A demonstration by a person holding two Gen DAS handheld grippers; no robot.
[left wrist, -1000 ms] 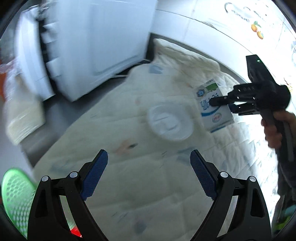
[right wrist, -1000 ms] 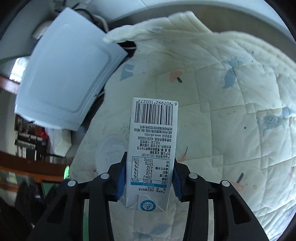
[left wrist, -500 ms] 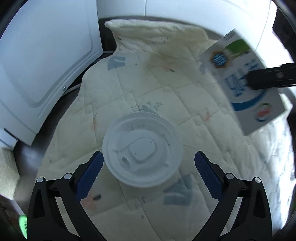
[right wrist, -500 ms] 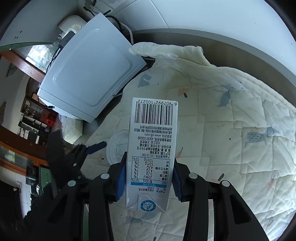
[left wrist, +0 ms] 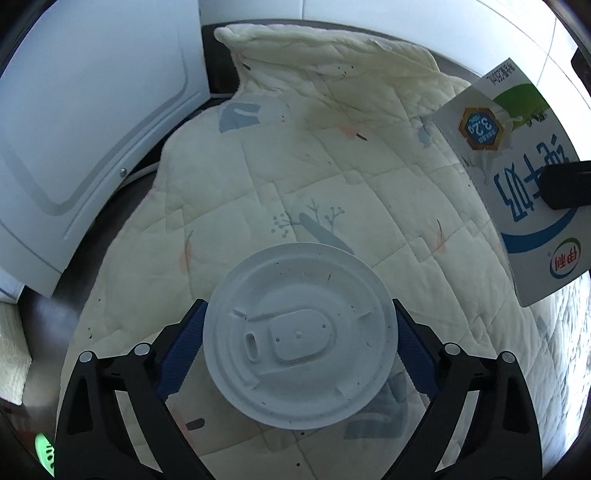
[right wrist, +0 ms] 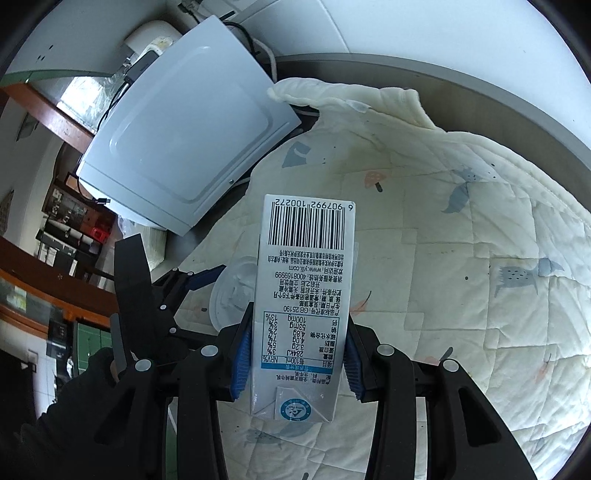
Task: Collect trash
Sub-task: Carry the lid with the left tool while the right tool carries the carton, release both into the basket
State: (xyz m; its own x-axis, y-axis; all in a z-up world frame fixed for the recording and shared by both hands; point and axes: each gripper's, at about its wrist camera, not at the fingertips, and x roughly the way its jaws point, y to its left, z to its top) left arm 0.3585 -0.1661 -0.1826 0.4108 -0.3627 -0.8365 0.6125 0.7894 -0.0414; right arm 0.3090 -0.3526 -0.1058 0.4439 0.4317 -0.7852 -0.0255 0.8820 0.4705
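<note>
A white disposable cup with a plastic lid (left wrist: 300,334) stands on the cream quilt (left wrist: 332,177). My left gripper (left wrist: 300,354) is open, its blue pads on either side of the cup just below the lid rim. My right gripper (right wrist: 295,354) is shut on a white and blue milk carton (right wrist: 303,295), held in the air above the quilt. The carton also shows at the right edge of the left wrist view (left wrist: 517,184). The cup (right wrist: 232,295) is partly hidden behind the carton in the right wrist view, with the left gripper (right wrist: 207,278) around it.
A white appliance (right wrist: 184,125) stands beside the quilt at the left (left wrist: 74,122). A green basket edge (left wrist: 44,448) shows at the bottom left. A white wall (right wrist: 406,29) lies beyond the quilt. Shelves with clutter (right wrist: 66,221) are at far left.
My left gripper has moved forward and down until its pads flank the cup. My right gripper has kept its hold on the carton and lifted slightly.
</note>
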